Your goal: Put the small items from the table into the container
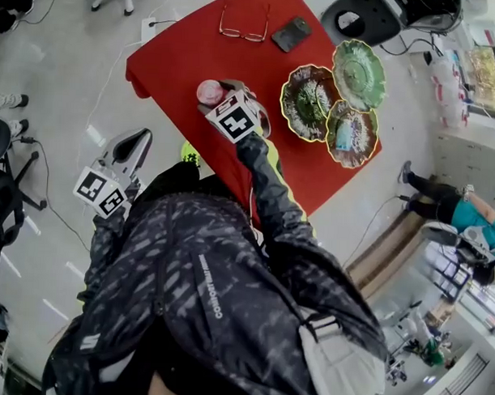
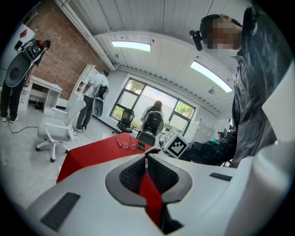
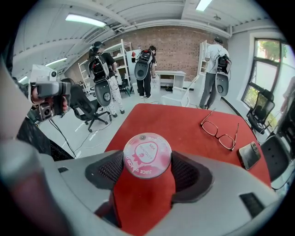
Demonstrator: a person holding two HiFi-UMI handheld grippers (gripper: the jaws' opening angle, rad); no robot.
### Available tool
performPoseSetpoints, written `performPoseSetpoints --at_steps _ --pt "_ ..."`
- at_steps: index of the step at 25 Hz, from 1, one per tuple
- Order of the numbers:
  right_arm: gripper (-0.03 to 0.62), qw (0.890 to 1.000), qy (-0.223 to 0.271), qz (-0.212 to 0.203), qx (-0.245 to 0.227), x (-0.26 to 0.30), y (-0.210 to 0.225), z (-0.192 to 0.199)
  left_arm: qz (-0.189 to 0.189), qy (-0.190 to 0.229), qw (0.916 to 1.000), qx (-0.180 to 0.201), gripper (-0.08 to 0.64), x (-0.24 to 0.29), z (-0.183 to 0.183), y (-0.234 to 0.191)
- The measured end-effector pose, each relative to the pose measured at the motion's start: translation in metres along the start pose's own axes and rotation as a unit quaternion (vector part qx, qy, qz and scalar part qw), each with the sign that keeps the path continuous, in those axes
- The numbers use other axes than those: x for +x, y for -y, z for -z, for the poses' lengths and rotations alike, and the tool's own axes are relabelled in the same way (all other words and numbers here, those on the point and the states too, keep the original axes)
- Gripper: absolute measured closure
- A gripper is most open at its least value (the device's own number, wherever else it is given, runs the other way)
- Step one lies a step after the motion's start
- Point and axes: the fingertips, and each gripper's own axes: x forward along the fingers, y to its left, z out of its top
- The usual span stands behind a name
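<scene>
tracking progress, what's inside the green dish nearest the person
One small pale blue item lies in the green dish, too small to identify. The rest is bare patterned surface, and nothing covers it.

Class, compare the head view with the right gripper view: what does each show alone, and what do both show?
Head view only: three green dishes, one holding a small blue item. Right gripper view only: people wearing backpacks by a brick wall. Both: the red table, glasses, phone, and the pink-lidded cup gripped in the right tongs.
</scene>
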Motion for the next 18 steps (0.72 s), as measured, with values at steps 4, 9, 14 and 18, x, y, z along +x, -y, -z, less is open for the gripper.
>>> performPoseSetpoints --at_steps 4,9,14,18 --pt "0.282 1.000 0.007 0.013 0.007 -0.019 0.000 -0.008 0.018 0.002 0.9998 0.006 0.541 0.008 -0.004 0.006" --pt "0.282 0.999 0.023 0.030 0.024 -0.045 0.002 -0.017 0.046 0.000 0.9988 0.016 0.541 0.023 -0.011 0.013" --pt "0.282 0.997 0.034 0.060 0.031 -0.075 0.010 -0.026 0.071 -0.001 0.9970 0.031 0.541 0.042 -0.023 0.017" --pt "0.282 0.996 0.047 0.073 0.038 -0.096 0.012 -0.034 0.095 -0.006 0.9947 0.040 0.541 0.056 -0.029 0.027"
